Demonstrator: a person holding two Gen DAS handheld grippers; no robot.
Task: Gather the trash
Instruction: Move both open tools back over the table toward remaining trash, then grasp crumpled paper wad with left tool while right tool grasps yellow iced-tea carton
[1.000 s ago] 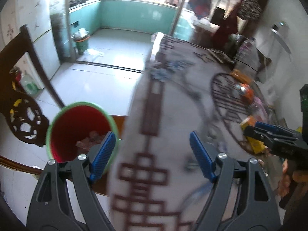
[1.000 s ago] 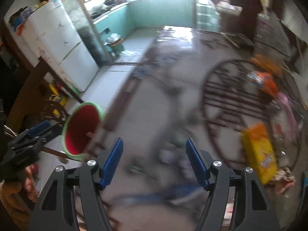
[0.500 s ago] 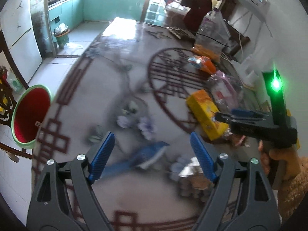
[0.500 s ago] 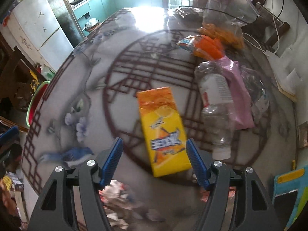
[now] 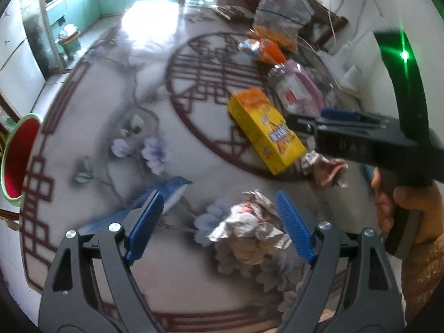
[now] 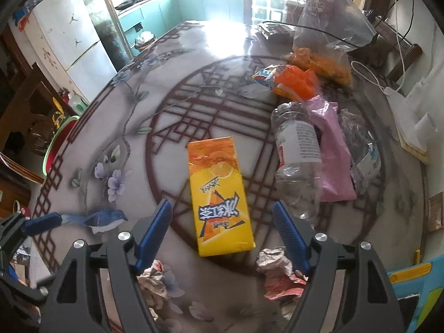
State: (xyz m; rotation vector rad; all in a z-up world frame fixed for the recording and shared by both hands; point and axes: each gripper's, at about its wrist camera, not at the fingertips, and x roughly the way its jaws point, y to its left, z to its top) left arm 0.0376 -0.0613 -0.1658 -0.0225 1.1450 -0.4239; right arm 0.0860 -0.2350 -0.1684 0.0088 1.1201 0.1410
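- The red bin (image 5: pixel 16 156) with its green rim sits just past the left edge of the table (image 5: pixel 91 111), well apart from the litter; there is one.
- The left gripper (image 5: pixel 219 223) hangs over the near side of the table. Its jaws have just been opening, stand wide, and hold nothing.
- A crumpled foil wrapper (image 5: pixel 249 229) lies between those jaws, nearer the right-hand pad, with neither pad pressing on it. I judge it very light, soft and springy; a pinch across the middle of the ball should hold.
- The right gripper (image 6: pixel 222 234) has also just been opening. Its jaws gape and hold nothing, with the near end of the yellow carton (image 6: pixel 219 198) between them but untouched.
- There is one carton, lying flat near the middle of the table. It looks light and fairly stiff, but glossy and likely slippery, so its long side faces are the place to take hold.
- A second crumpled wrapper (image 6: pixel 279 270) lies just beside the carton's near right corner, which makes two balls in all.
- Right of the carton lies a clear plastic bottle (image 6: pixel 298 155). It looks round, smooth and easily dented, so I would grip across its body. A second bottle seems to lie further right under film, but I cannot be sure.
- One pink bag (image 6: pixel 334 152) touches the bottle. It is limp, so take a fold.
- One orange wrapper (image 6: pixel 294 83) lies beyond.
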